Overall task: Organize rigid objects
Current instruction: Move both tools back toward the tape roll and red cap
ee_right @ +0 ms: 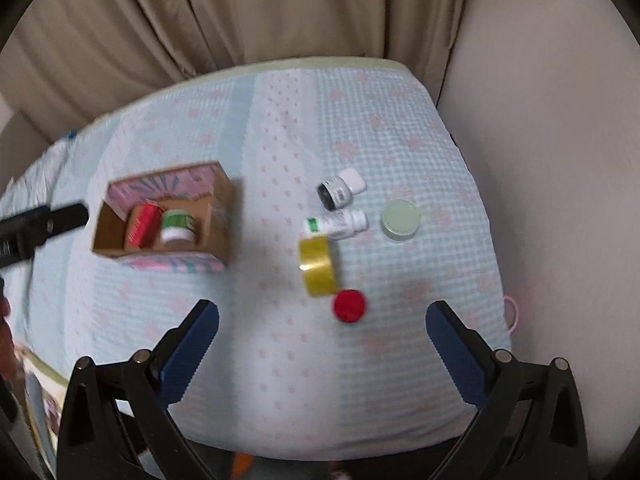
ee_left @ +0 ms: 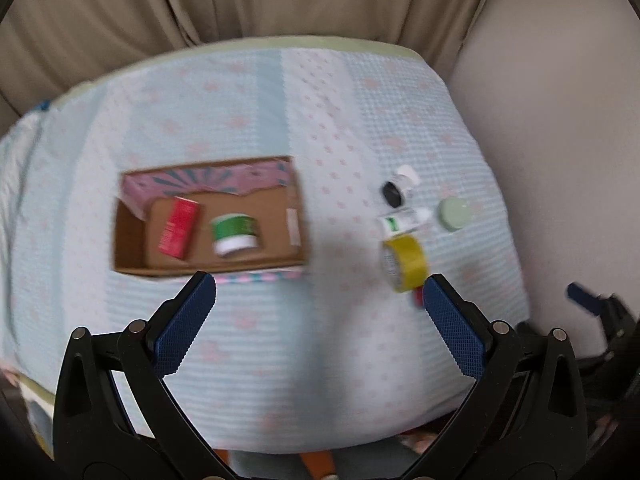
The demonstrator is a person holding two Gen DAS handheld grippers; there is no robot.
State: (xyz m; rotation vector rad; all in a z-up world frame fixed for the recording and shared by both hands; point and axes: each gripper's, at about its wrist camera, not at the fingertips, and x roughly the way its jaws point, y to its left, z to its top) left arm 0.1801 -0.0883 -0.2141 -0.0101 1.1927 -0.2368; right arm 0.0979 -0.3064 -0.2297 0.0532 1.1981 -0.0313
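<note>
Mid-sort, between picks: two items boxed, five left loose on the bed.

Spread over the checked blue cover (ee_right: 280,360); off to the left, an open cardboard box (ee_right: 222,224) already holding a red carton (ee_right: 141,226) and a green-banded jar (ee_right: 178,227); well apart to the right, a loose cluster: yellow tape roll (ee_right: 318,266) on its edge, pale green lid (ee_right: 400,219) flat, white bottle (ee_right: 340,223) lying down, dark-mouthed small jar (ee_right: 336,195) tipped over, red cap (ee_right: 349,306) nearest; left gripper (ee_left: 320,296) spread wide and empty, hovering between box and cluster; right gripper (ee_right: 322,320) likewise wide open, nothing held, red cap just ahead between its fingers; likely next: descend over the cap or tape roll, close squarely, carry across to the box; some motion blur, so labels unreadable.
</note>
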